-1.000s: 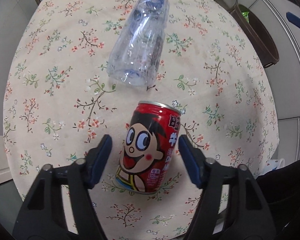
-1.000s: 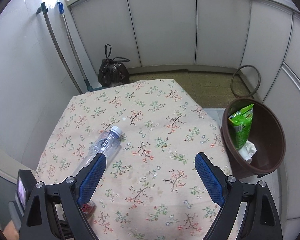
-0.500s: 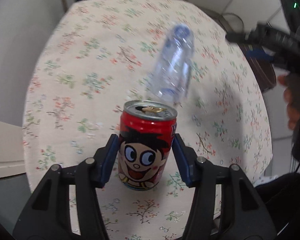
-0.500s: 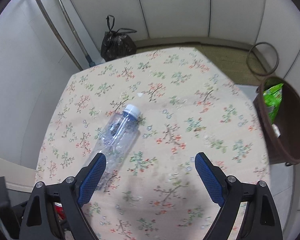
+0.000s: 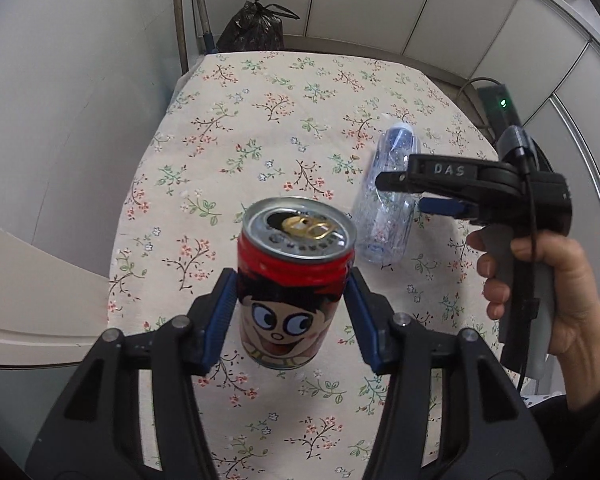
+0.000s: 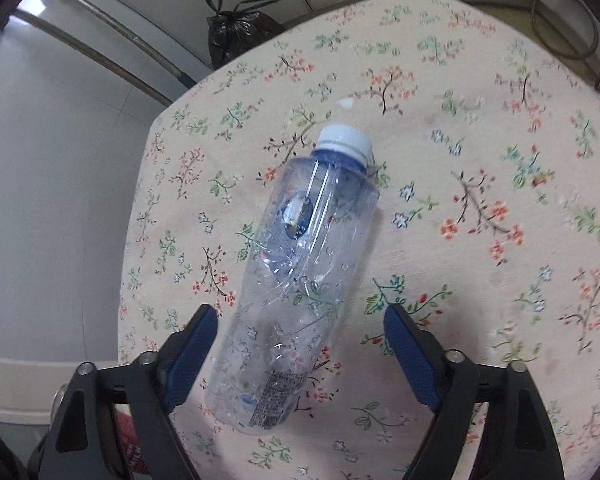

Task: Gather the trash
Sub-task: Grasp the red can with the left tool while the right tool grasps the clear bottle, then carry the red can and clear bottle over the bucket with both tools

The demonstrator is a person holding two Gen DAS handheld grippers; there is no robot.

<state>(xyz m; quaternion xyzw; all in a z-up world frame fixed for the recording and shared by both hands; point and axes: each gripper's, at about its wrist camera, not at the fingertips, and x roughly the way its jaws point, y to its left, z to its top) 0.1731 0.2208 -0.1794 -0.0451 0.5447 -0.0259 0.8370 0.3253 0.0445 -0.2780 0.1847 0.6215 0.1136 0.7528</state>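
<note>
I've lifted the red can [image 5: 296,288] off the tablecloth [image 5: 268,120], left gripper [image 5: 290,312] clamping it; my right gripper [image 6: 300,354] is angling down, closing around the bottle [image 6: 304,276], untouched.

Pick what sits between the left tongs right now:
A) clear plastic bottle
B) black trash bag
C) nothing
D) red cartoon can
D: in the left wrist view the left tongs clamp the red cartoon can on both sides and hold it off the floral tablecloth, while the clear plastic bottle lies on the cloth further off.
</note>
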